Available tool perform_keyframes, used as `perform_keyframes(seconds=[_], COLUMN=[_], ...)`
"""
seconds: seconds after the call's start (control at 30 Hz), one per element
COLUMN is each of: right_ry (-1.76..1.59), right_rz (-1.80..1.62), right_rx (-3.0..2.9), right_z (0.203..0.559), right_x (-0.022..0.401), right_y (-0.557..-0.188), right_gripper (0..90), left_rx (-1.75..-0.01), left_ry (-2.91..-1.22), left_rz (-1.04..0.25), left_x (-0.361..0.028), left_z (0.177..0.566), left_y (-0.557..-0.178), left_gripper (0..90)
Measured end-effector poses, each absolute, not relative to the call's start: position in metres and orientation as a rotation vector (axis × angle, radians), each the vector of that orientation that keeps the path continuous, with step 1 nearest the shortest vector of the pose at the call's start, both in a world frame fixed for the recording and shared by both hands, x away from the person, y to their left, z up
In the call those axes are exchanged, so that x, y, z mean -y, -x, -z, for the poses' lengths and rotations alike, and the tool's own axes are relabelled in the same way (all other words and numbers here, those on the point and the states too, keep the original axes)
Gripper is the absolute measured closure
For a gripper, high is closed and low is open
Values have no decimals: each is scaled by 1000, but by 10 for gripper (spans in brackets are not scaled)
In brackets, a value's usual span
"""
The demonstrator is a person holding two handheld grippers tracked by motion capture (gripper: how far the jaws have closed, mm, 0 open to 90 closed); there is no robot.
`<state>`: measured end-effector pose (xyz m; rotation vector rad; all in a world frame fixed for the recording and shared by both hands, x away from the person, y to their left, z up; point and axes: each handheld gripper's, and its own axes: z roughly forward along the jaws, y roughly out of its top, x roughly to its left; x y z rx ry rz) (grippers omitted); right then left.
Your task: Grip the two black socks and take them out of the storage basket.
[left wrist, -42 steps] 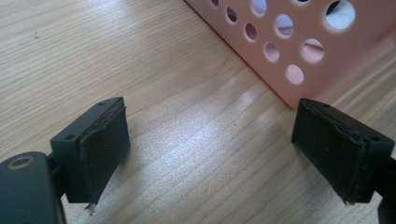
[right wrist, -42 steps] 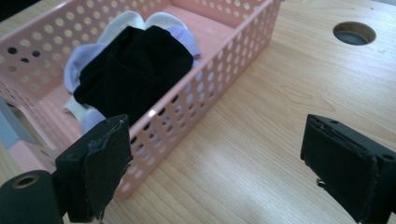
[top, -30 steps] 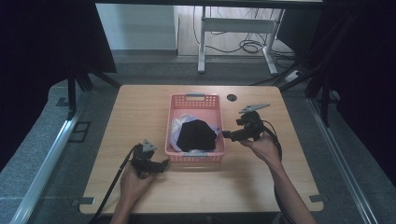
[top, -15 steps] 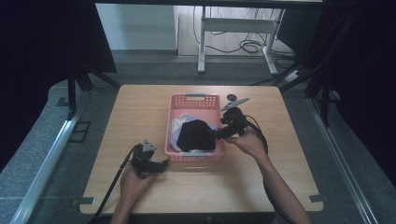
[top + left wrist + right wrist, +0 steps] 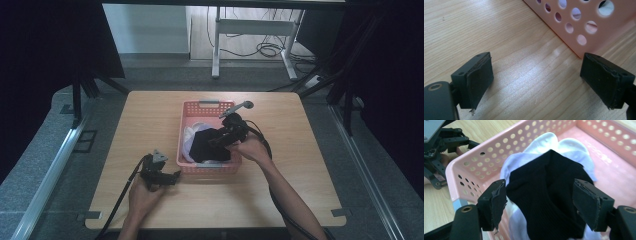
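Right gripper (image 5: 537, 205): matte black jaws with frayed rubber pads, spread wide, empty, hovering over the black ribbed cloth (image 5: 549, 195). Cloth lies crumpled atop smooth white fabric (image 5: 544, 142) inside a pink plastic basket (image 5: 200, 107), rectangular, walls punched with round holes, at table centre. Left gripper (image 5: 536, 82): jaws apart, empty, resting on the pale wood-grain table (image 5: 145, 120), at 7 o'clock from the basket, just beside its corner.

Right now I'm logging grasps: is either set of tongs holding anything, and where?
Nothing is held. The right tongs stand open over the black sock in the pink basket; the left tongs are open above the table.
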<state>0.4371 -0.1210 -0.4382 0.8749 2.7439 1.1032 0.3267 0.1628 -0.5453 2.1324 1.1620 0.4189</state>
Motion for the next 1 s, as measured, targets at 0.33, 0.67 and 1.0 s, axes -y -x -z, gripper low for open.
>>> perform_keyframes(seconds=[0.33,0.67,1.0], right_ry=[-821,-815,-760], right_rz=[-1004,-840,-607], right_rx=[-2825,-2868,-2893], right_z=[451,471,483], right_x=[88,68,56], right_y=[-450,-464,-461], right_gripper=[363,419,706], left_rx=[-1162,-1163,-1163], left_ry=[-2133,-2136,-2136], left_rz=[-420,-419,-419], left_x=[-163,-163,-163], left_z=[545,545,545], left_y=[-327,-327,-327], left_gripper=[107,107,107])
